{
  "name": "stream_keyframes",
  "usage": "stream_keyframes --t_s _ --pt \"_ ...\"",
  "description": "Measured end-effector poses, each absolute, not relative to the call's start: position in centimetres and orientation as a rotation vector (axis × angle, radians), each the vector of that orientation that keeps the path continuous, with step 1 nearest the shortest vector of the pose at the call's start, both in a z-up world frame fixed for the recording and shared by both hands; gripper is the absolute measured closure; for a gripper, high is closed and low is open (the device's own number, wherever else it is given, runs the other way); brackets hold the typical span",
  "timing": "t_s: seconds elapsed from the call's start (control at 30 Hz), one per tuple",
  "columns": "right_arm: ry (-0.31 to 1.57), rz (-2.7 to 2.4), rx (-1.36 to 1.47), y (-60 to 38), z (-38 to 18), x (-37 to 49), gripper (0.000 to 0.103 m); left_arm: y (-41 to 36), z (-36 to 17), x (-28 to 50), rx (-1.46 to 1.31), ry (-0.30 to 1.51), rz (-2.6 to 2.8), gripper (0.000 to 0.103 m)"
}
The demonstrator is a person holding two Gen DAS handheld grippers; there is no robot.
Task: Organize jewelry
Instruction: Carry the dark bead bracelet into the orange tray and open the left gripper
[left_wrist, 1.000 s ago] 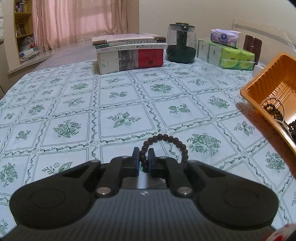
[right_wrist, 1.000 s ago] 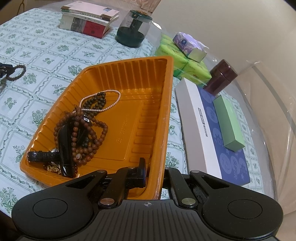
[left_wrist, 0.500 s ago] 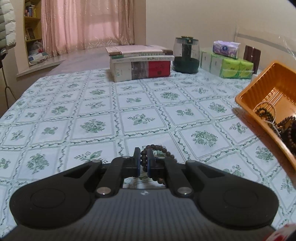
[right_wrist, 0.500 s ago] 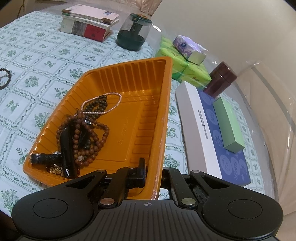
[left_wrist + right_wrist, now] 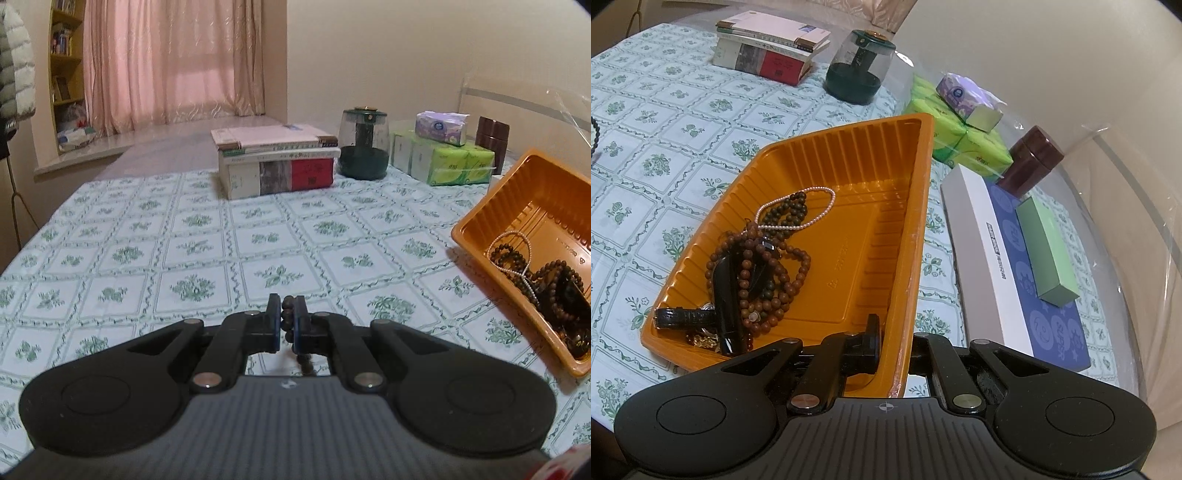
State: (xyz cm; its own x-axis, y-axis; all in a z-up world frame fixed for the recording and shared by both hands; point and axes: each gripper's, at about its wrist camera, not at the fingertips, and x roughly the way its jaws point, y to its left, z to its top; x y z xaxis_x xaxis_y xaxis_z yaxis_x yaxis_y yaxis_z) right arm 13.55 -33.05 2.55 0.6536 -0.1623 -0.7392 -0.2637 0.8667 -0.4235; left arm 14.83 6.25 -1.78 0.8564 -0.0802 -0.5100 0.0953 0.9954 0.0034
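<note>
My left gripper is shut on a dark wooden bead bracelet, lifted off the tablecloth; most of its loop hangs hidden below the fingers. My right gripper is shut on the near rim of the orange plastic tray, tilting it up. The tray holds a brown bead necklace, a pearl strand, dark beads and a black-strap watch. The tray also shows at the right of the left wrist view.
A stack of books, a dark green glass jar, green tissue packs and a brown canister stand at the table's far side. A white and blue box with a green box lies right of the tray.
My left gripper has lifted the bracelet off the tablecloth and tilted up; the loop now hangs below the fingers. The right gripper has shifted the tray slightly.
</note>
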Motion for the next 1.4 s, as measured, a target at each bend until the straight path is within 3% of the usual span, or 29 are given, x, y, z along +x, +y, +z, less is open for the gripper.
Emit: stream_keyframes --t_s 0.5,1.4 --pt "0.868 0.062 -0.532 -33.2 2.5 13.6 0.099 2.0 -1.2 14.4 0.049 0.538 -0.215 0.097" --pt "0.877 0.077 -0.472 -34.4 2.1 13.9 0.099 -14.2 2.8 14.9 0.109 0.481 -0.611 0.097"
